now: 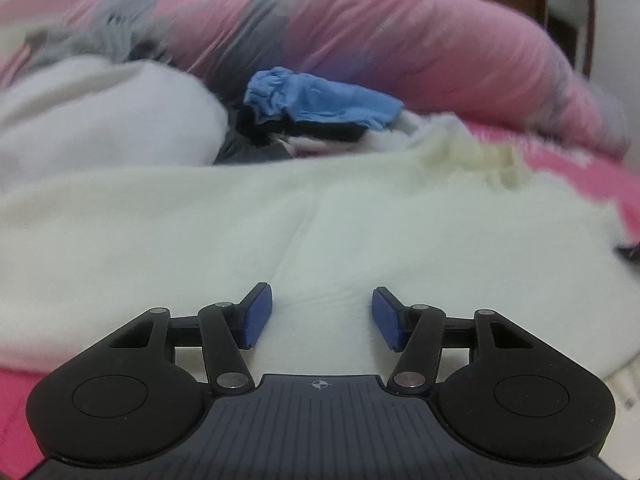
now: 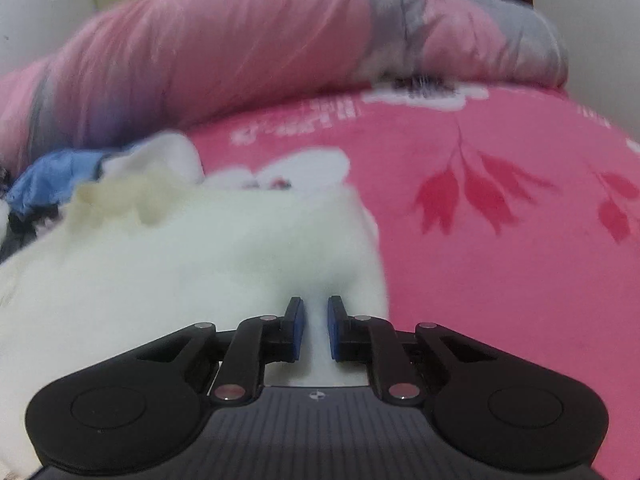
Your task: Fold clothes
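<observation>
Left wrist view: the left gripper (image 1: 322, 316) is seen hovering over a white fleecy garment (image 1: 280, 224) that is spread across a bed, and its jaws are spread apart with only bare cloth below the gap; nothing is pinched between the blue pads (image 1: 258, 316). Beyond the garment a heap of other clothes is seen, with a crumpled blue cloth (image 1: 320, 98) lying on top of dark and white pieces, and a white bundle (image 1: 100, 116) just beside it. A rolled pink and grey quilt (image 1: 400, 36) is laid along the far side of the bed. In the right wrist view the right gripper (image 2: 317, 328) is placed at the garment's right edge (image 2: 200, 272), and its jaws are drawn close together with a narrow strip of the white cloth standing in the gap between them; whether the pads actually press on it cannot be told from the blurred picture. To the right of the garment the pink flowered bedsheet (image 2: 500, 240) lies bare.
</observation>
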